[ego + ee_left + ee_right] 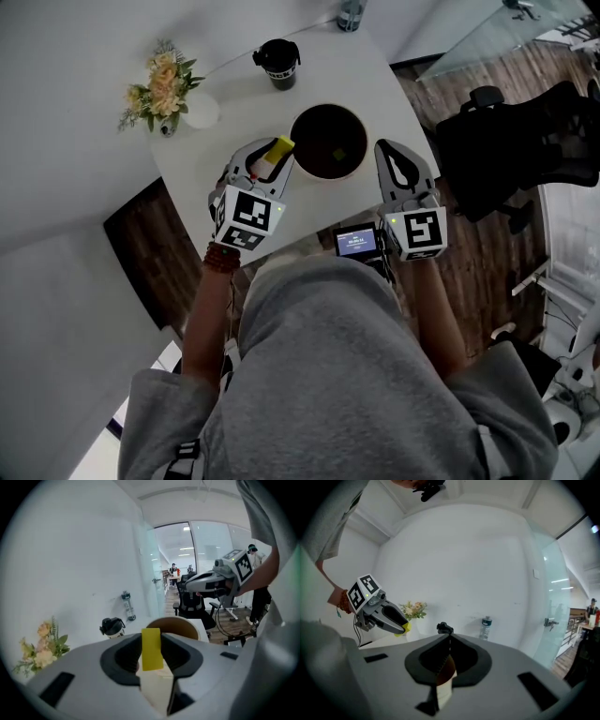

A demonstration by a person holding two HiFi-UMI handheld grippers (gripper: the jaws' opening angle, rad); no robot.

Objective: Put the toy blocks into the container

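My left gripper (277, 152) is shut on a yellow block (279, 148), which it holds in the air just beside the left rim of the bowl (362, 150). In the left gripper view the yellow block (151, 649) stands upright between the jaws, with the tan-rimmed bowl (180, 622) right behind it. The bowl is dark brown inside, and one small yellow-green block (337, 153) lies in it. My right gripper (386, 146) hovers at the bowl's right side, jaws together with nothing between them. From the right gripper view the left gripper (389, 616) shows with its block (407, 627).
On the white table stand a vase of flowers (164, 89), a black lidded cup (277, 64) and a water bottle (351, 14) at the far edge. A small lit screen (357, 242) sits near me. A black office chair (525, 141) stands on the wooden floor at the right.
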